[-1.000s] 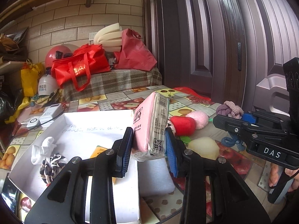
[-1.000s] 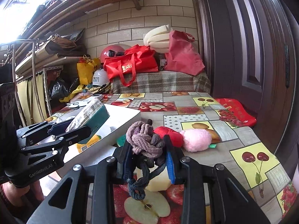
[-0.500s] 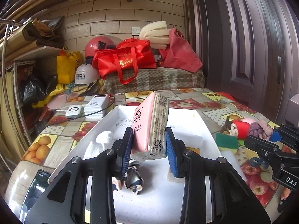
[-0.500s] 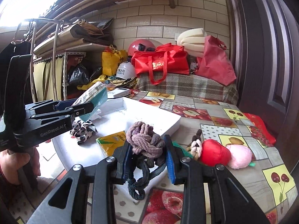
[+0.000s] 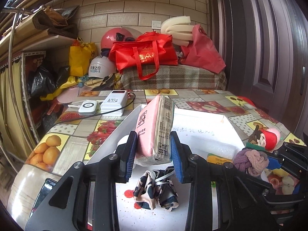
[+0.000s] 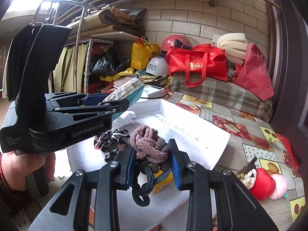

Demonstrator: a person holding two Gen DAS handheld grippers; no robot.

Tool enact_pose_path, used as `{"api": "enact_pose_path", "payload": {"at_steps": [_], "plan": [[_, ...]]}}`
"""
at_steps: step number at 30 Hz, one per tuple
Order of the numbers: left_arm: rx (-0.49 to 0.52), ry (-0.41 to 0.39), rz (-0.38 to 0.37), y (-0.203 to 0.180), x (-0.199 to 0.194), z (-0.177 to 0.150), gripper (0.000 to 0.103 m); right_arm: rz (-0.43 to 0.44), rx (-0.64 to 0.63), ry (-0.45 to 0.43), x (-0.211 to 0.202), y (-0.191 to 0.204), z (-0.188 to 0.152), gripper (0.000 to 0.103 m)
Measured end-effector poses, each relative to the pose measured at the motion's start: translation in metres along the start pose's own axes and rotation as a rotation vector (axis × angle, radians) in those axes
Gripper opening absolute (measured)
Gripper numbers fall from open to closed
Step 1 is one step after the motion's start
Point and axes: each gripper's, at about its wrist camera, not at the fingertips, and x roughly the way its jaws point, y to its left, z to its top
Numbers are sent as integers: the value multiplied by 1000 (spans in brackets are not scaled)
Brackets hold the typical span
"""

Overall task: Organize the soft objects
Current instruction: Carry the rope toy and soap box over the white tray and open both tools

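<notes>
My left gripper [image 5: 152, 158] is shut on a pink tissue pack [image 5: 155, 132] and holds it above the near end of the white tray [image 5: 200, 115]. My right gripper [image 6: 153, 168] is shut on a knotted purple rope toy [image 6: 149, 144], held above the tray's [image 6: 192, 134] near right part. The rope toy also shows in the left wrist view [image 5: 251, 160]. In the tray lie a spotted scrunchie [image 5: 156, 191], a white foam block [image 5: 213, 147], a yellow sponge [image 6: 162, 181] and a white cloth [image 6: 125, 118]. The left gripper with the pack shows in the right wrist view [image 6: 123, 98].
A red and pink plush fruit [image 6: 264, 183] and a small knotted toy [image 6: 247, 174] lie on the fruit-print tablecloth right of the tray. Two power banks [image 5: 113, 104] with a cable sit left of the tray. Bags and helmets [image 5: 146, 55] crowd the back.
Both grippers have swung left over the tray with their loads still held. The spotted scrunchie now lies directly under the left gripper.
</notes>
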Motion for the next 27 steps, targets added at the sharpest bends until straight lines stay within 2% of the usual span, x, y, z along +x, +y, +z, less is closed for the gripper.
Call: {"api": "enact_pose_path", "payload": {"at_steps": [7,10,17,21,22,23,24,25,26,27], "plan": [[-12,39,-17,3,15,5,34,78,-118,25,6,27,0,32],[-23,58,-29,5,19,6,34,79,-156,33,7,35,-1,32],[54,75,-14,-11,24,6,35,85,-92,68,14,24,0,33],[46,66,21,-9,23,5,38,81,-100,72,15,24,0,33],[38,58,31,-8,21,5,47,78,-105,75,16,25,0,36],[30,47,40,-6,19,5,63,74,-110,79,17,26,0,46],[24,31,49,-5,16,4,71,70,-112,80,17,26,0,55],[20,12,60,-4,12,4,84,64,-112,79,17,26,0,76],[20,-8,69,-4,9,4,88,57,-107,74,16,25,0,85],[21,-24,75,-4,6,3,89,53,-102,65,14,23,0,85]]}}
